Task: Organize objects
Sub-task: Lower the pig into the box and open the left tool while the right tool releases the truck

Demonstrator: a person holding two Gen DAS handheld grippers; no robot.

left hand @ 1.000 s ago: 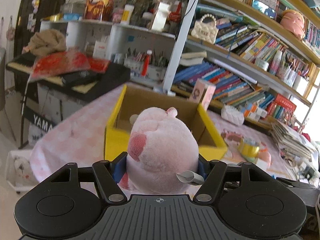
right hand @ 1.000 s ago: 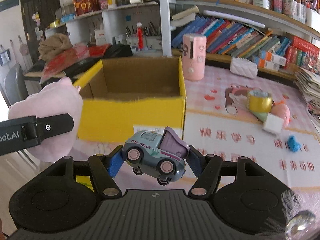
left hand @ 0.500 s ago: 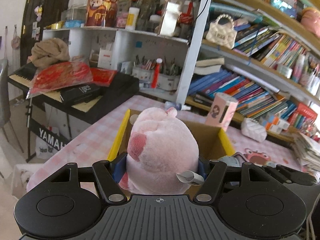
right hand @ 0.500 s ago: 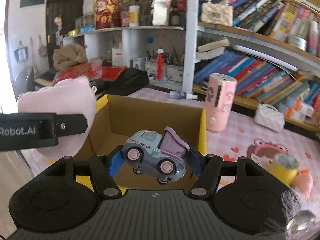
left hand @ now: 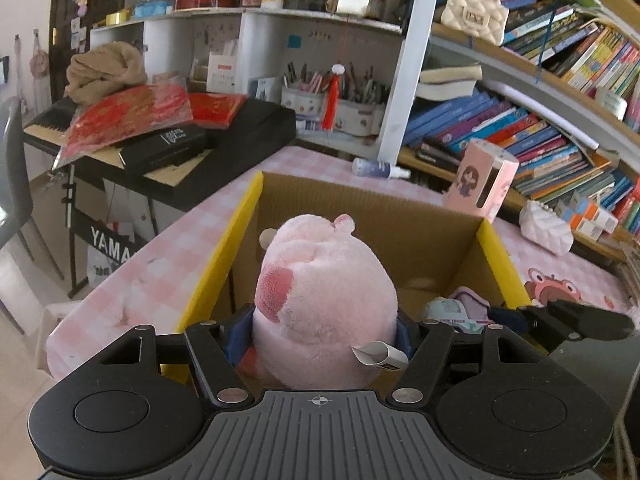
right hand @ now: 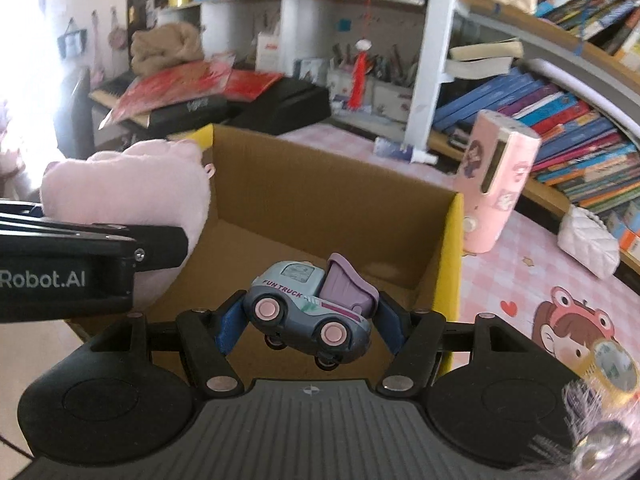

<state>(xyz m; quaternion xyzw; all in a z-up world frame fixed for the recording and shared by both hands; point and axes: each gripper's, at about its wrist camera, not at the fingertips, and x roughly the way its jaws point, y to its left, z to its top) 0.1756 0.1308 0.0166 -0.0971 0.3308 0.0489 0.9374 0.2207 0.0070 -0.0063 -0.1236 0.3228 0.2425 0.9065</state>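
Observation:
My left gripper (left hand: 324, 336) is shut on a pink plush toy (left hand: 324, 292) and holds it over the near left part of an open yellow cardboard box (left hand: 236, 236). My right gripper (right hand: 308, 324) is shut on a grey-blue toy truck (right hand: 304, 312) with a purple bed and holds it over the box (right hand: 448, 264), above its near right part. The truck also shows in the left wrist view (left hand: 456, 308), and the plush in the right wrist view (right hand: 124, 188). The box floor that shows is bare cardboard.
The box stands on a pink checked tablecloth (left hand: 168, 248). A pink cylinder holder (right hand: 496, 184) stands just right of the box, a white quilted pouch (right hand: 588, 244) and a tape roll (right hand: 612, 372) farther right. Bookshelves (left hand: 520, 132) rise behind; a keyboard stand (left hand: 160, 148) is left.
Both grippers have moved forward and over the box, each still holding its toy; the box interior now fills the view below them.

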